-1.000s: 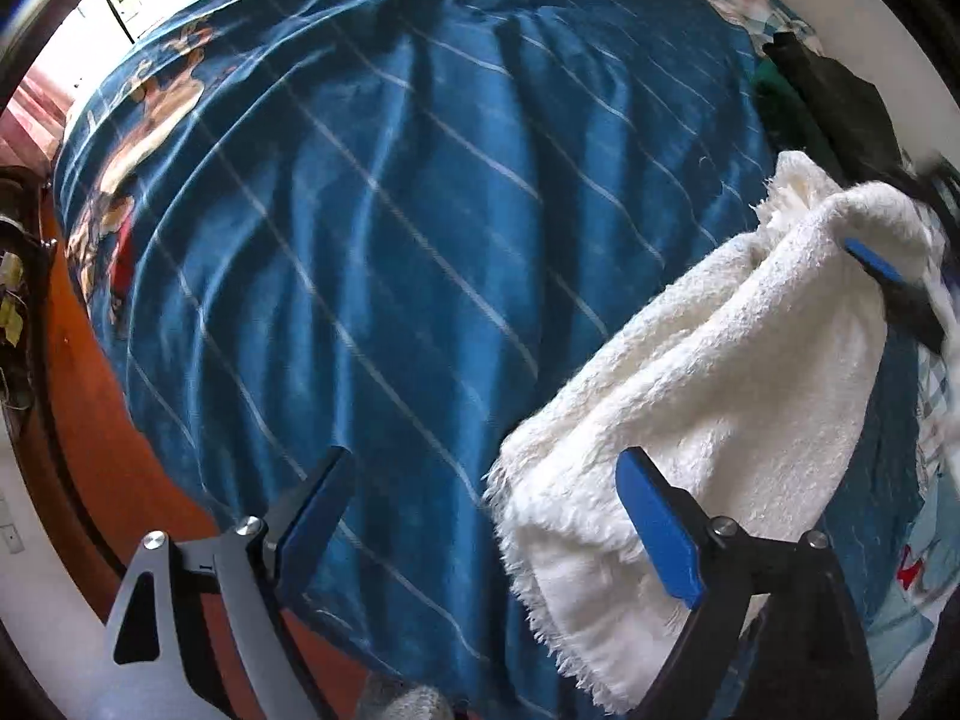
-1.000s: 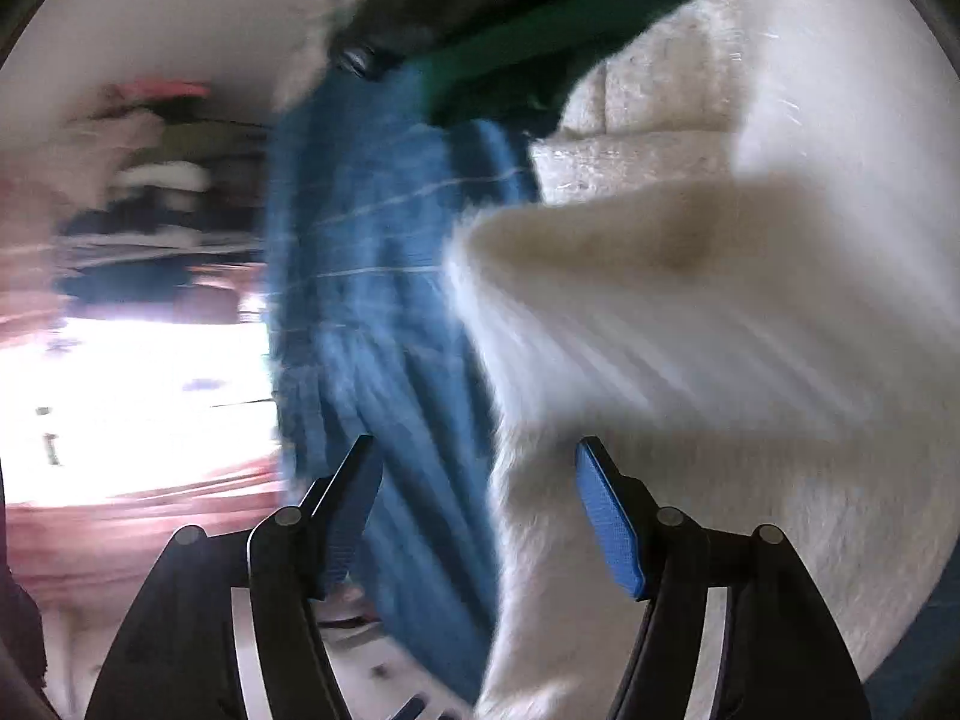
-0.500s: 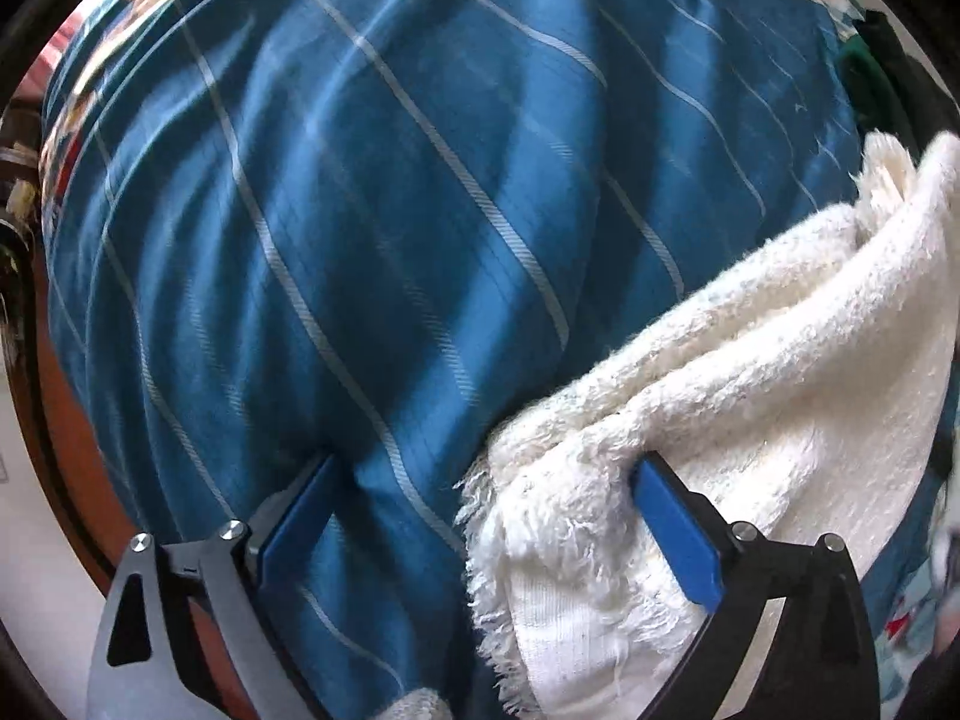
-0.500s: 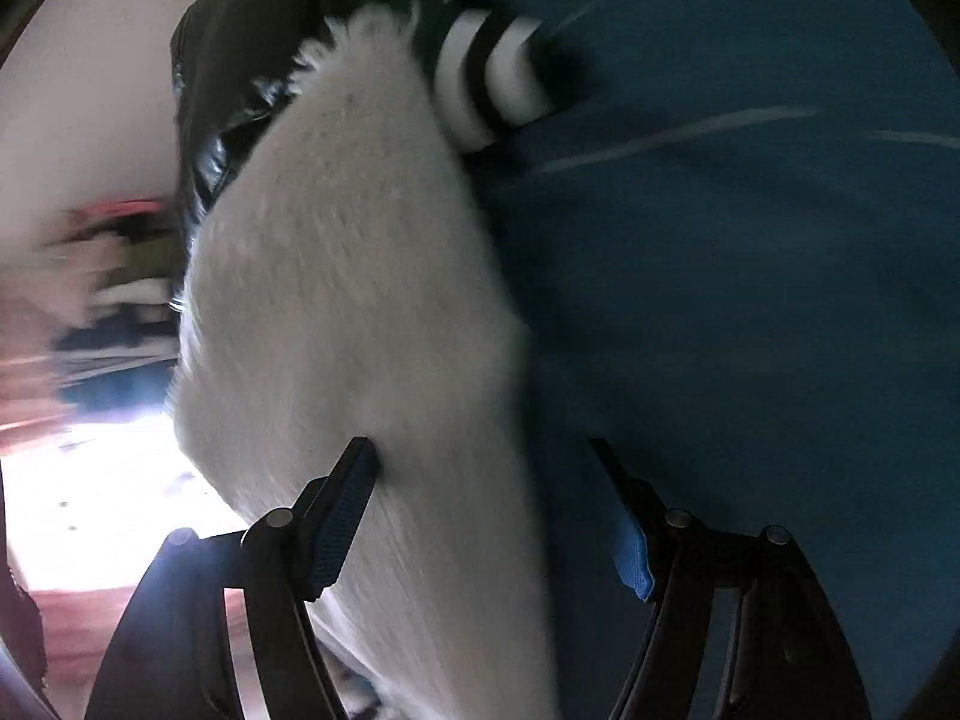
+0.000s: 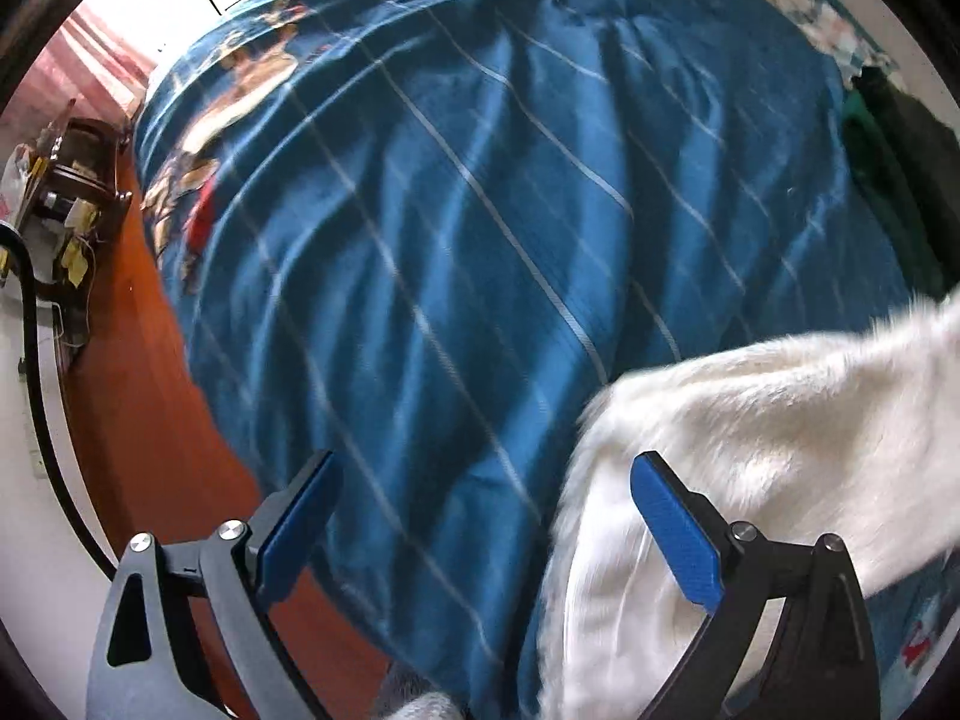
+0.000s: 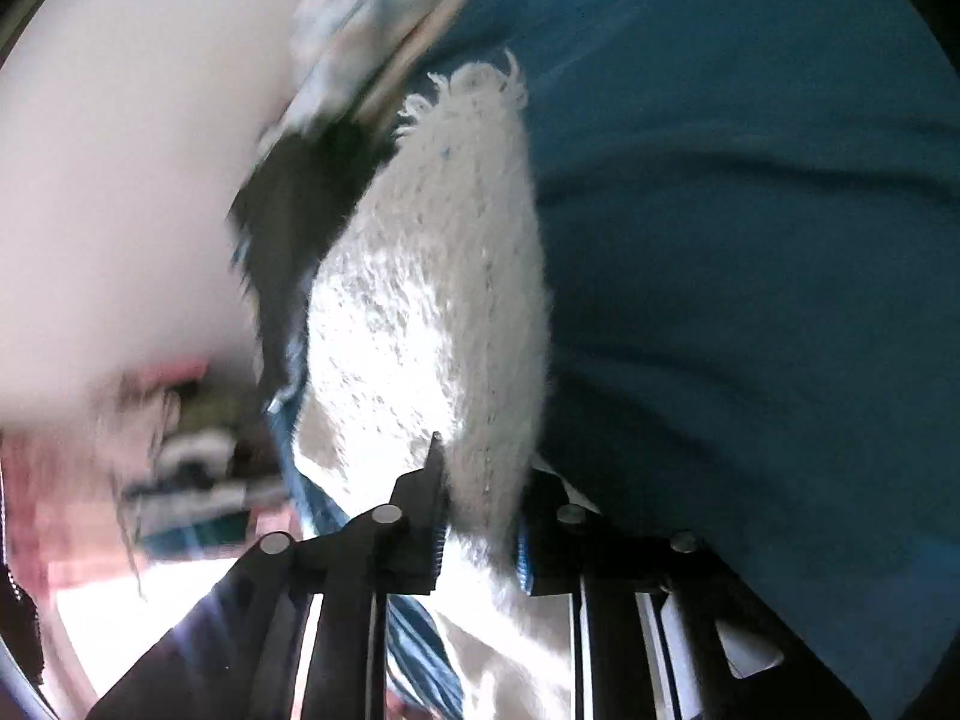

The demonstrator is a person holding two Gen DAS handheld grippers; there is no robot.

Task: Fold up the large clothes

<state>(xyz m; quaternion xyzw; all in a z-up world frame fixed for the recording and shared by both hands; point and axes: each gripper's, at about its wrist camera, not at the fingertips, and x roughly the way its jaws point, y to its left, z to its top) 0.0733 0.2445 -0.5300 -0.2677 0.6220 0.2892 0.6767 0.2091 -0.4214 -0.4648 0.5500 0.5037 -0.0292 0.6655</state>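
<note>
A white fluffy towel [image 5: 750, 420] lies on a bed covered with a blue striped sheet [image 5: 480, 210]. In the left wrist view my left gripper [image 5: 480, 528] is open above the sheet, with the towel's fringed corner just behind its right finger [image 5: 672, 516]. In the right wrist view my right gripper [image 6: 480, 516] is shut on the towel [image 6: 432, 300], pinching its edge between the jaws. The towel's fringed end reaches away from that gripper over the blue sheet [image 6: 750, 240].
The bed's left edge drops to an orange-red floor [image 5: 144, 372]. A wooden stand with clutter [image 5: 66, 180] stands at the far left. Dark and green clothes [image 5: 888, 168] lie at the bed's right side near a white wall [image 6: 120, 180].
My right gripper has closed on the towel's edge. My left gripper has lifted and pulled back from the towel, staying open; more of the bed and floor shows.
</note>
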